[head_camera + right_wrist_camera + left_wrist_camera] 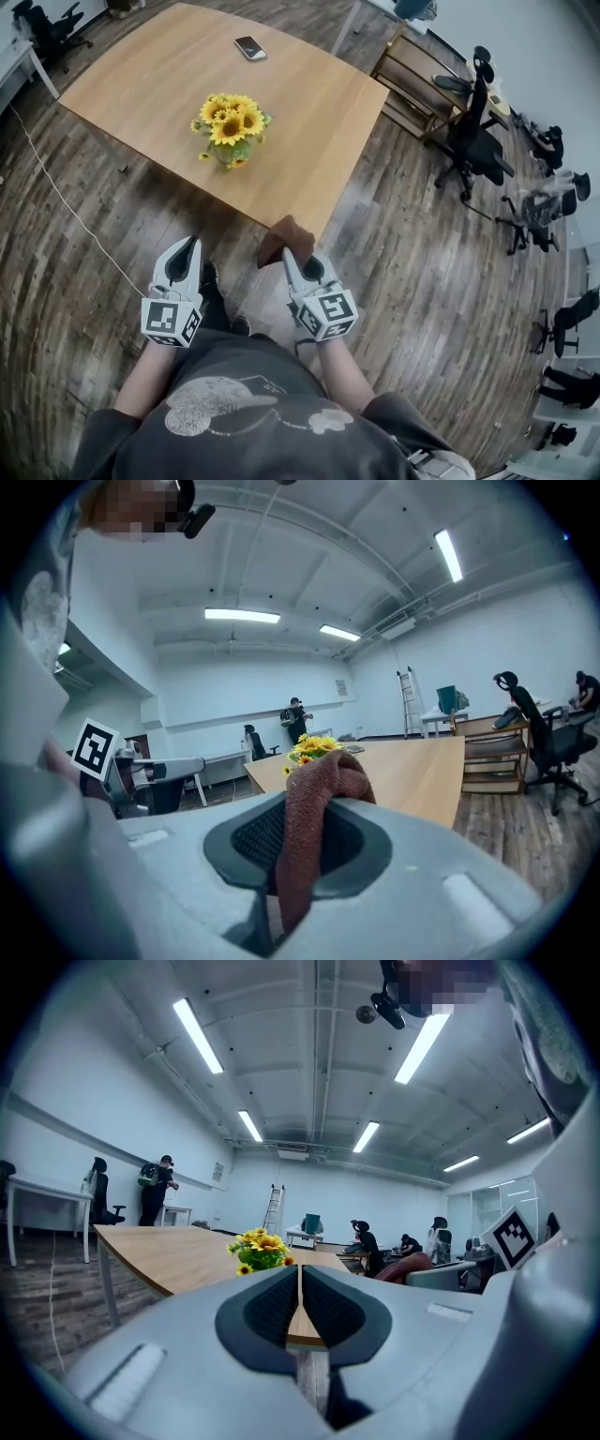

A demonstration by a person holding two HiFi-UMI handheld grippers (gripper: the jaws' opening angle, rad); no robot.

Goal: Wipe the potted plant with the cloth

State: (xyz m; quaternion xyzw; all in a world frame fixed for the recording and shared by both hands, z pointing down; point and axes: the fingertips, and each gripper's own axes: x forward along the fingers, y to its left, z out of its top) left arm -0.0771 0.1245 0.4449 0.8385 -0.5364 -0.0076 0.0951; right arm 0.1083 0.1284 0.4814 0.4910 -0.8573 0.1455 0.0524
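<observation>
No readable writing anywhere

The only sign-like marks are black-and-white square markers on the cubes of the left gripper (190,246) and the right gripper (291,258). They are coded patterns without letters or digits. The person's dark shirt (239,405) bears a pale print, but no lettering can be made out in it. The phone (250,48) on the table (141,84) shows a dark face with nothing legible.

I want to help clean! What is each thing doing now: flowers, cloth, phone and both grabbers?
left gripper: shut, empty.
right gripper: shut on the cloth.
cloth: bunched up, held off the floor.
potted plant: upright on table, untouched.
phone: flat on table.
</observation>
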